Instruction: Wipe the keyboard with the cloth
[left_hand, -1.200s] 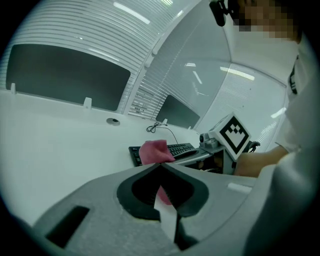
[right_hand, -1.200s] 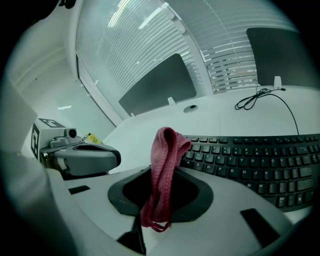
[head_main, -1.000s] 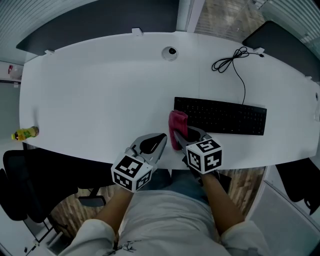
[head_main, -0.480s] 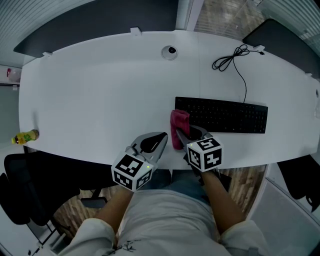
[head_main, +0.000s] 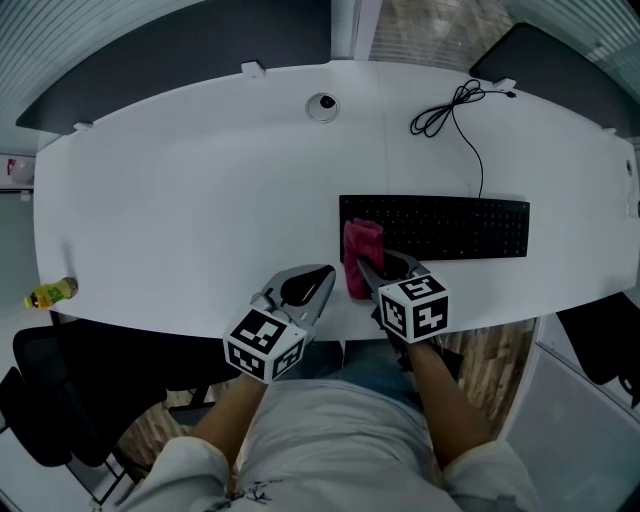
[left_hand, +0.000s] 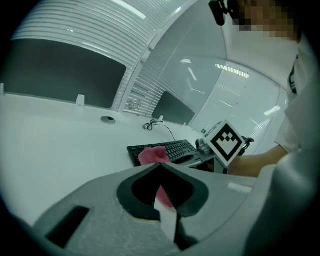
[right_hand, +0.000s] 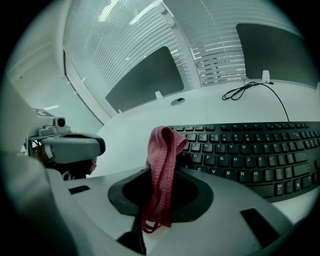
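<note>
A black keyboard (head_main: 435, 227) lies on the white table (head_main: 180, 200), right of centre. My right gripper (head_main: 368, 268) is shut on a pink cloth (head_main: 360, 252), which stands up from the jaws by the keyboard's left front corner. In the right gripper view the cloth (right_hand: 162, 160) hangs folded between the jaws, with the keyboard (right_hand: 255, 150) just behind it. I cannot tell if cloth and keys touch. My left gripper (head_main: 322, 278) sits shut and empty at the table's near edge, left of the cloth. The left gripper view shows the cloth (left_hand: 151, 155) and keyboard (left_hand: 172, 148) beyond its jaws.
The keyboard's cable (head_main: 445, 108) coils at the far right. A round grommet (head_main: 321, 106) sits at the table's back. A yellow bottle (head_main: 48, 293) lies past the left edge. Black chairs stand at lower left (head_main: 40, 390) and right (head_main: 600, 340).
The right gripper and the cloth have edged slightly right, against the keyboard's left end. The head view has shifted a little. The left gripper has stayed put.
</note>
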